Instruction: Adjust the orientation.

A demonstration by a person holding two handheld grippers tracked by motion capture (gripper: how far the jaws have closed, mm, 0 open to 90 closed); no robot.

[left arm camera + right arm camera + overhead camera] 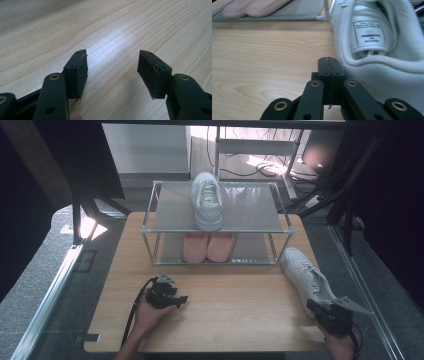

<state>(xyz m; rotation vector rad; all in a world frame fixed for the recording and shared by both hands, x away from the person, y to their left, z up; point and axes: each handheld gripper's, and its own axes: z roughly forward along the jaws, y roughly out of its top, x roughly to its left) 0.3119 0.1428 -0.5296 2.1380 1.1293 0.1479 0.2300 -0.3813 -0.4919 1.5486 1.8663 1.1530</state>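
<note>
1. High view: a white lace-up leather sneaker with a thick pale sole [305, 276] lies on the light wooden tabletop [235, 315] close to its right edge. Its toe points toward the far right foot of the metal-framed two-tier shoe rack [217, 222], and its heel points toward the near right corner.
2. High view: the right gripper [320, 312] sits at the sneaker's heel, held by a hand at the near right corner. Whether it touches the heel cannot be told here.
3. High view: the left gripper [181, 299] rests low over the tabletop, left of centre near the near edge, well apart from the sneaker.
4. High view: a second white sneaker [207, 200] stands on the rack's grey mesh top shelf. A pair of pink slippers [209, 246] lies on the lower shelf.
5. Left gripper view: the two black jaws stand spread wide, with bare wood grain between them.
6. Right gripper view: the two black jaws are pressed together, pad against pad, with nothing between them.
7. Right gripper view: the sneaker [384, 67] lies just beside the jaws, on their right. Visible are its padded, ribbed collar, a white tongue with a printed label, and white laces. The slippers [249, 7] show at the upper left.
</note>
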